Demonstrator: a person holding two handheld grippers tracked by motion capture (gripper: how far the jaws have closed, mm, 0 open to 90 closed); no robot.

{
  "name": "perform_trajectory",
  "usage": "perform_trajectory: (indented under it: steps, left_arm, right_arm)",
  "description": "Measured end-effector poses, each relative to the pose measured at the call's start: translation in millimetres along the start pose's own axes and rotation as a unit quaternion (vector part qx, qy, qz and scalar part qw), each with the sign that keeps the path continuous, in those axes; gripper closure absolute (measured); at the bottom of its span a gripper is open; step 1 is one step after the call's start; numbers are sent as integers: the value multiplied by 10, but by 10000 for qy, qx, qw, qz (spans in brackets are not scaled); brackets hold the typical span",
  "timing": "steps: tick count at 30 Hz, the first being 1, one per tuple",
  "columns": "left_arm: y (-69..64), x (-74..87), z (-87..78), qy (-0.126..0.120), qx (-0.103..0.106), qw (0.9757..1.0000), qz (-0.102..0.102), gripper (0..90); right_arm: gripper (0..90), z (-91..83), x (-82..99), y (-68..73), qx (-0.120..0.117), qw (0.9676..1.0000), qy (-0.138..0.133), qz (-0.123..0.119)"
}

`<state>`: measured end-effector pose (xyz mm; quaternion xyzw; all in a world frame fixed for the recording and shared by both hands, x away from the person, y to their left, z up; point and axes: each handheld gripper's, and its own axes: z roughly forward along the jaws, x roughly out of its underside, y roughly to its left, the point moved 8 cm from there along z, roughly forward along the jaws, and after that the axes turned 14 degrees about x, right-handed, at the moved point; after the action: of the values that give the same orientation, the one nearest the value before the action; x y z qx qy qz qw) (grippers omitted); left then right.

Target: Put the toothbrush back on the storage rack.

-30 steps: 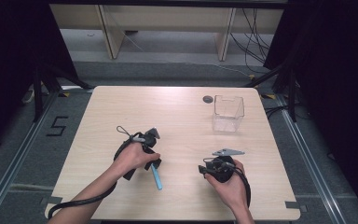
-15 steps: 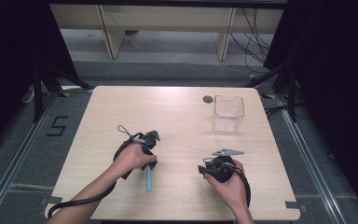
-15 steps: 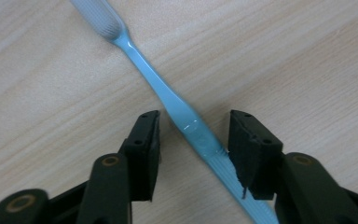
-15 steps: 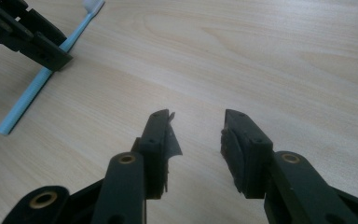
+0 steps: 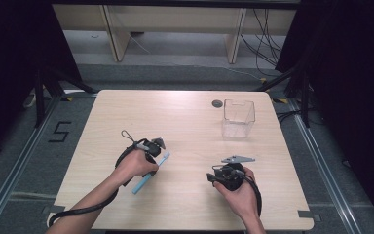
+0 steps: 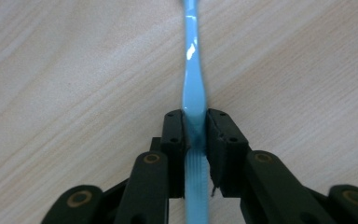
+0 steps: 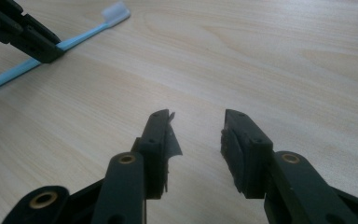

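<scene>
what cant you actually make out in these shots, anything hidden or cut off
- Toothbrush: left gripper view cuts its far end at the top edge; the left gripper covers part of the handle.
- Toothbrush in the high view: hand hides its middle.
- Dark disc by the clear box: too small to identify.
- Right gripper: jaws apart, holding nothing; the pad's torn edge is blurred.

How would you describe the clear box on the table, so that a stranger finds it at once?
Look at the light wooden table, toward its far right corner. There stands a clear, open-topped plastic box, beside a small dark round disc. It is the one see-through, upright thing; the light blue toothbrush lies near the person.
</scene>
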<state>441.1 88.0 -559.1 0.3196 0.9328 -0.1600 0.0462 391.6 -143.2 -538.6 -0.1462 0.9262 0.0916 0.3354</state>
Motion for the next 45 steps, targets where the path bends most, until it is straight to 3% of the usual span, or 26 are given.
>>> perform_trajectory:
  steps: [3,6,10,16,17,18,19,22,23,24,26,27,28,29,33,35,36,37,38,39,40,41,42,43,44,45]
  left_arm:
    - [8,9,-23,74,27,9998,171,779]
    - [11,3,-16,-69,72,9997,243,781]
    - [0,36,-31,-141,314,9991,245,781]
    - [22,54,-61,-300,361,9983,359,781]
    - [14,54,-78,-402,390,9978,354,781]
    - [36,49,-94,-395,372,9972,520,781]
    - [12,53,-99,-464,438,9971,406,781]
    - [22,34,-122,-588,450,9957,555,781]
    - [18,19,-151,-755,482,9941,613,781]
    - [-8,3,-154,-947,539,9926,532,782]
    - [-7,1,-172,-1002,576,9915,598,781]
    - [-17,-6,-202,-1189,629,9886,682,782]
    - [-17,-6,-202,-1189,629,9886,682,781]
    - [-16,-3,-240,-1323,654,9858,798,781]
    - [-16,3,-307,-1547,722,9812,901,781]
    - [-34,-7,-358,-1889,786,9745,919,781]
    - [-34,-7,-358,-1889,786,9745,919,781]
    - [-48,-3,-391,-2075,818,9701,952,781]
    - [-48,-3,-391,-2075,818,9701,952,781]
    - [-60,4,-418,-2244,852,9657,993,781]
    - [-67,10,-426,-2326,862,9635,1010,781]
    - [-67,10,-426,-2326,862,9635,1010,781]
    - [-80,21,-447,-2475,895,9590,1053,781]
    - [-66,-6,-453,-2578,901,9532,1293,781]
    - [-66,-6,-453,-2578,901,9532,1293,781]
    - [-88,13,-463,-2727,936,9497,1218,781]
  right_arm:
    - [620,8,-4,-25,32,9999,-46,-95]
    - [621,11,-4,-27,5,9999,-67,-85]
    - [621,3,7,-19,24,10000,34,27]
    - [621,21,1,2,-43,10000,-39,17]
    - [621,31,-6,-6,-35,9999,-108,-63]
    - [621,32,-3,-9,-13,9999,-86,-69]
    - [621,31,-2,-8,-7,9999,-84,-71]
    - [621,33,-6,-6,-15,9999,-99,-63]
    - [621,33,-7,-8,-11,9999,-106,-54]
    - [621,22,4,5,1,10000,-23,67]
    - [621,19,3,5,-2,10000,-33,49]
    - [620,16,1,23,-30,9999,-49,86]
    - [620,16,1,23,-30,9999,-49,86]
    - [620,24,-8,20,-23,9999,-116,43]
    - [620,53,-40,53,-188,9992,-343,-8]
    - [620,53,-50,75,-226,9990,-387,47]
    - [620,53,-50,75,-226,9990,-387,47]
    - [619,46,-59,99,-270,9986,-420,166]
    - [619,46,-59,99,-270,9986,-420,166]
    - [618,49,-78,96,-253,9982,-548,68]
    - [617,48,-87,99,-242,9979,-598,82]
    - [617,48,-87,99,-242,9979,-598,82]
    - [616,55,-98,116,-289,9975,-646,78]
    - [614,43,-104,123,-324,9972,-672,97]
    - [614,43,-104,123,-324,9972,-672,97]
    - [610,46,-116,127,-345,9966,-739,81]
